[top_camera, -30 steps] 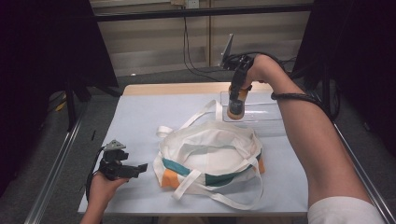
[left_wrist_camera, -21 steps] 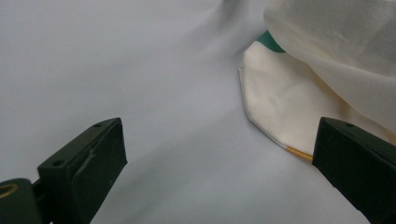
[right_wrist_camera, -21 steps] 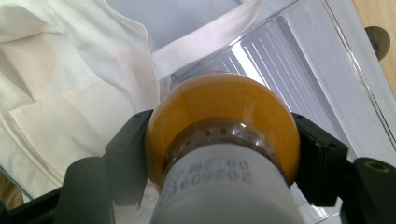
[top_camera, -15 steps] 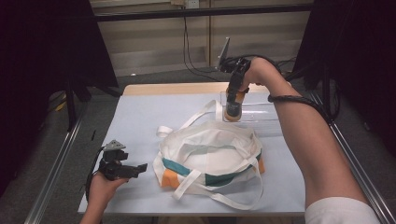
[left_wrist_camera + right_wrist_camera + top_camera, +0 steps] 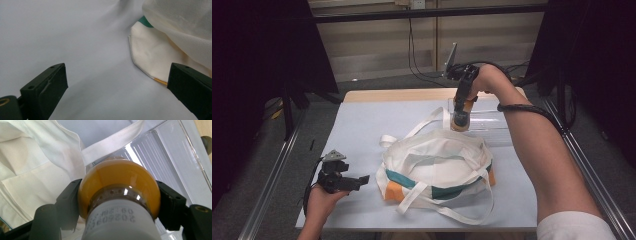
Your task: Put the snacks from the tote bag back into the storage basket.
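The right gripper (image 5: 460, 119) is clamped on a small plastic bottle of orange liquid with a white cap (image 5: 118, 187), one jaw on either side of the bottle's shoulder. The bottle hangs in the air, base pointing down, above the near corner of the clear ribbed plastic tray (image 5: 492, 122) and just beyond the rim of the white cloth tote bag with green and orange panels (image 5: 437, 160), which lies slumped on the pale blue table cover (image 5: 362, 125).

Judged step: carrying the bottle from tray to bag. The next move calls for bringing it over the bag's opening and lowering it in; from above I cannot be sure how wide that opening lies, and a loose white strap (image 5: 112, 141) crosses the path.

The left gripper (image 5: 343, 179) rests near the bag's corner, jaws spread and empty.

Count: one bottle, one bag, one tray, two grippers.
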`<state>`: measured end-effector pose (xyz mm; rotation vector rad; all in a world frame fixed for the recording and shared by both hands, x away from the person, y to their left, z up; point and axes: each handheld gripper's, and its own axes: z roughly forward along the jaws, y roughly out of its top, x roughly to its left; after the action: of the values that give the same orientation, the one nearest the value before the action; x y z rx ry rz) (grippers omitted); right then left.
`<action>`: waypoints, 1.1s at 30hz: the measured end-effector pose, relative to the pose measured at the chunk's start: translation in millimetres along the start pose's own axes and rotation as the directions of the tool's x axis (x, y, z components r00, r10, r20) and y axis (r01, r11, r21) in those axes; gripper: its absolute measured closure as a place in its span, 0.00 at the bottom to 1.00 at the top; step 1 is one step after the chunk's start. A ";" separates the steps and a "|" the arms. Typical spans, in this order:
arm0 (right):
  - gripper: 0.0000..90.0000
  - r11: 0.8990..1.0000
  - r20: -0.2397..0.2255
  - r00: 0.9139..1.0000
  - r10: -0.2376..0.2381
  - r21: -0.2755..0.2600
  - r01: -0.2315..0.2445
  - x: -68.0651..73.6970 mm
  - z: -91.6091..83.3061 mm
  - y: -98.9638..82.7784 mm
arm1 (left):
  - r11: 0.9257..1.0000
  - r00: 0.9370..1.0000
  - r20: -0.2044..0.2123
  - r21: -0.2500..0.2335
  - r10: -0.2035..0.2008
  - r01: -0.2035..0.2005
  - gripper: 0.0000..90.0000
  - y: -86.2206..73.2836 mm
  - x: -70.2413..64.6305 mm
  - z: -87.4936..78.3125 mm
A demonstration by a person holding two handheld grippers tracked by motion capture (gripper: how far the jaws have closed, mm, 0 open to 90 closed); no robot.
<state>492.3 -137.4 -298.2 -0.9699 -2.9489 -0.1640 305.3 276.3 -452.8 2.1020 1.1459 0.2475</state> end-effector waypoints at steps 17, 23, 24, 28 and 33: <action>0.34 1.000 0.000 1.000 -0.012 -0.002 0.012 -2.0 7.2 -0.9 | 1.000 1.000 -0.003 0.003 0.005 -0.005 0.03 -0.2 0.6 0.5; 0.34 1.000 0.001 1.000 -0.007 0.006 0.007 -1.1 8.5 -0.9 | 1.000 1.000 0.002 0.003 -0.001 0.001 0.03 -0.2 -0.2 0.6; 0.34 1.000 0.001 1.000 -0.007 0.003 0.007 -1.1 8.6 -0.9 | 1.000 1.000 -0.002 0.003 0.003 -0.003 0.03 -0.2 0.1 0.4; 0.34 1.000 0.001 1.000 -0.005 0.006 0.005 -1.0 9.5 -0.6 | 1.000 1.000 -0.003 0.004 0.004 -0.004 0.03 -0.3 0.2 0.3; 0.34 1.000 -0.003 1.000 0.005 0.009 -0.005 -0.6 12.4 -0.1 | 1.000 1.000 -0.004 0.003 0.003 -0.003 0.03 -0.5 0.5 0.5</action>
<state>492.7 -136.5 -310.6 -0.9743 -2.9415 -0.1518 305.5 276.6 -453.6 2.1073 1.1461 0.2509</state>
